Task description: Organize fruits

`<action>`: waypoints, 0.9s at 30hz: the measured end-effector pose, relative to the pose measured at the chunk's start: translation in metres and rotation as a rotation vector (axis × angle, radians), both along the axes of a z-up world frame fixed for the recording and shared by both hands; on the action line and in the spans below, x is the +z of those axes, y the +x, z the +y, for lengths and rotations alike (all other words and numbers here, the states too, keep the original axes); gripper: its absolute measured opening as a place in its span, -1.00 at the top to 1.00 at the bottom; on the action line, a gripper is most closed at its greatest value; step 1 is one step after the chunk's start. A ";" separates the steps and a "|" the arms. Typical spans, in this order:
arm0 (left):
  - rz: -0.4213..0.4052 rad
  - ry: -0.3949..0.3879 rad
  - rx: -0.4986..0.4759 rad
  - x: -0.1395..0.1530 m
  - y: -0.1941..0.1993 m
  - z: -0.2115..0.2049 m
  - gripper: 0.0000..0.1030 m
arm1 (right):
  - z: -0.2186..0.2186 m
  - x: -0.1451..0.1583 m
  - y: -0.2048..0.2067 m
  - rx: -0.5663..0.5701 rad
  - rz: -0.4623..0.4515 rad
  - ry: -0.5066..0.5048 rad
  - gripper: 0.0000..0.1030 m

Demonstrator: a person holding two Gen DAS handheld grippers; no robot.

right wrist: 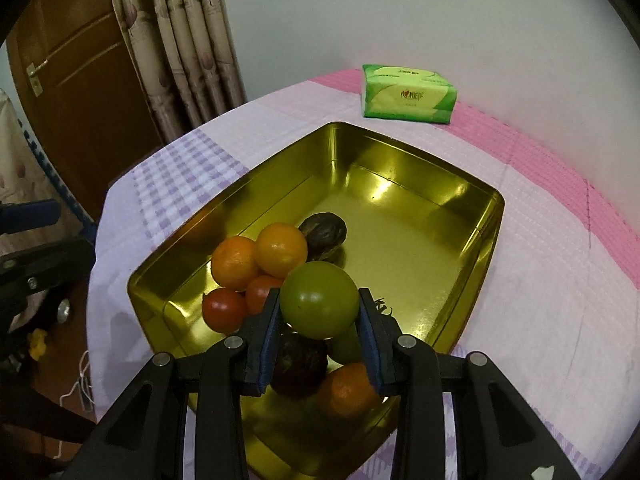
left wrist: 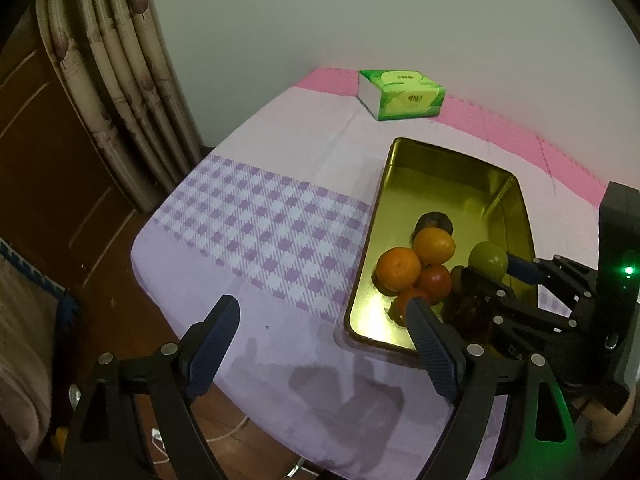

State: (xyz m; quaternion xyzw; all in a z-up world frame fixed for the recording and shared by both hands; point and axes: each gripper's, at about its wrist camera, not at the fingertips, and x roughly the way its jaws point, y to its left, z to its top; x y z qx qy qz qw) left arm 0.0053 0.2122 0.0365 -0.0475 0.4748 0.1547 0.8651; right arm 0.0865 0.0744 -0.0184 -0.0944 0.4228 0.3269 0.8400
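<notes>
The right gripper [right wrist: 319, 316] held a green fruit [right wrist: 319, 305] above the gold tin [right wrist: 494, 216] — release it onto bare floor next. The left gripper [left wrist: 324, 322] stood wide, empty, over the surface.

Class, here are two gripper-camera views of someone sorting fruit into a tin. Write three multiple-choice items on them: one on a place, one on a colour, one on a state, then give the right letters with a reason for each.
1. Where does the tissue pack lie?
A. inside the tin
B. on the table beyond the tin, near the wall
C. on the floor

2. What colour is the fruit in the right gripper?
A. green
B. purple
C. white

3. How does the left gripper stand?
A. shut on an orange
B. shut on the tin's rim
C. open and holding nothing

Key: 1 B, it sits on the pink strip behind the gold tin. 2 A, a green round fruit is clamped between the pads. 3 C, its fingers stand wide apart over the cloth.
</notes>
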 end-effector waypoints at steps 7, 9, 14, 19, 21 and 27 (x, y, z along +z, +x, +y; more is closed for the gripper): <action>0.015 0.001 -0.006 -0.004 0.001 -0.003 -0.65 | 0.002 -0.001 -0.002 -0.024 -0.009 -0.013 0.28; 0.015 0.003 -0.011 -0.004 0.001 -0.004 -0.65 | 0.002 -0.001 -0.003 -0.032 -0.006 -0.009 0.22; 0.017 0.006 -0.011 -0.006 0.002 -0.005 -0.65 | -0.003 0.004 -0.007 -0.054 -0.002 -0.005 0.10; 0.021 0.003 -0.012 -0.007 0.001 -0.005 -0.65 | -0.018 0.020 -0.018 -0.104 -0.008 0.026 -0.37; 0.026 0.000 -0.013 -0.007 0.001 -0.006 -0.65 | -0.027 0.030 -0.025 -0.135 -0.020 0.038 -0.55; 0.021 0.020 -0.017 -0.007 0.000 -0.009 -0.65 | -0.043 0.042 -0.038 -0.227 -0.021 0.033 -0.93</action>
